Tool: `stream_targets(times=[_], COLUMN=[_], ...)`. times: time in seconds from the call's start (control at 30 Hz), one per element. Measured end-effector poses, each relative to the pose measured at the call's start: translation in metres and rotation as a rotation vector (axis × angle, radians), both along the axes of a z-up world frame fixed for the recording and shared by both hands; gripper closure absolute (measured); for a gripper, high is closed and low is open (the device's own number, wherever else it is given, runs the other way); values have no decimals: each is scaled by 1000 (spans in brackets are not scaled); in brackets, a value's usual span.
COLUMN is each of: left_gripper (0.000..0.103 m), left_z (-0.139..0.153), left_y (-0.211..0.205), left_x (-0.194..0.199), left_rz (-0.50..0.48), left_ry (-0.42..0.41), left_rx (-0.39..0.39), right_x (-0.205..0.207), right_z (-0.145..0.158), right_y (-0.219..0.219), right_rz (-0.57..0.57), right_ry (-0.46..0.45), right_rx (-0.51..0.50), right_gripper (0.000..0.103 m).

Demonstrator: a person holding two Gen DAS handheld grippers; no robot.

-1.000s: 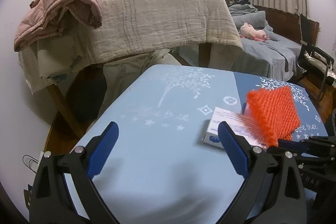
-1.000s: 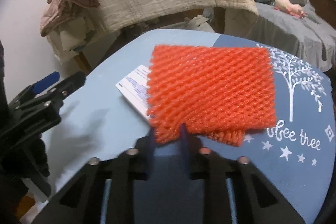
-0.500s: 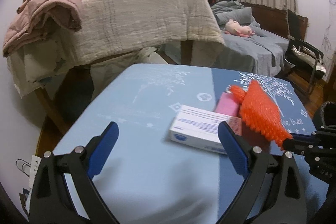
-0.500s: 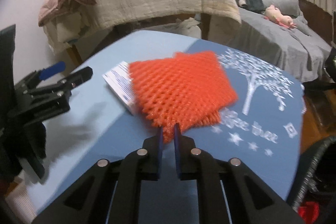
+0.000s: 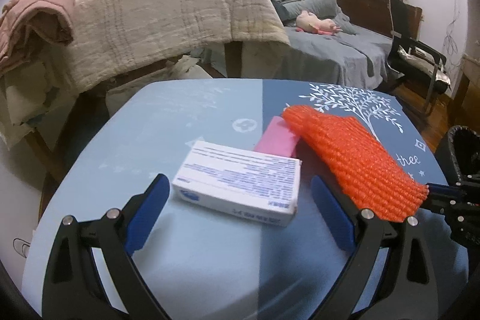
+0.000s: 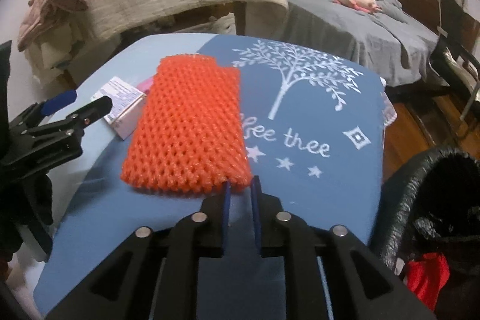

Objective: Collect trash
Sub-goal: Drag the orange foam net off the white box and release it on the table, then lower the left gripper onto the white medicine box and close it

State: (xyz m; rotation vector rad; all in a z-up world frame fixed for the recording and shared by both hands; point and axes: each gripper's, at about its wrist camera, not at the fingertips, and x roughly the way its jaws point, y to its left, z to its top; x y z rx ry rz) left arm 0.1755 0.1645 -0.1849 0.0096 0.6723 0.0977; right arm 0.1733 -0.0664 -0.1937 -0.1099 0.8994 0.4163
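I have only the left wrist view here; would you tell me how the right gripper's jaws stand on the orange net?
Observer: The right gripper has the orange net by its near corner. Its jaws are opening, with that corner between them.
Operator: Thank you. What is inside the bin beside the table?
Observer: The bin has a black liner, and something red lies in it; I cannot tell what it is.
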Motion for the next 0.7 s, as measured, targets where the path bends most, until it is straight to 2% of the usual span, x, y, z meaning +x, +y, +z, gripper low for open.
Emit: stream_targets(times=[0.07, 0.2, 0.27, 0.5, 0.7], left_gripper=[10, 10, 10, 10, 10], left_z=[-3, -8, -9, -11, -10], left_y=[-3, -2, 0, 16, 40], left_x=[3, 9, 10, 8, -6], left_rz=[-10, -2, 11, 53, 102], left_ry=[11, 42, 50, 75, 79], left_rx=[3, 2, -5, -2, -8], right_x=[-1, -4, -6, -5, -5], right_z=[0, 1, 3, 13, 17], right_y=[-3, -6, -8, -11, -13], right_rz=[-8, -20, -28, -52, -76], right_ry=[-1, -10, -16, -37, -40], right_rx=[-1, -1, 9, 36, 52], right_gripper=[78, 59, 54, 42, 38])
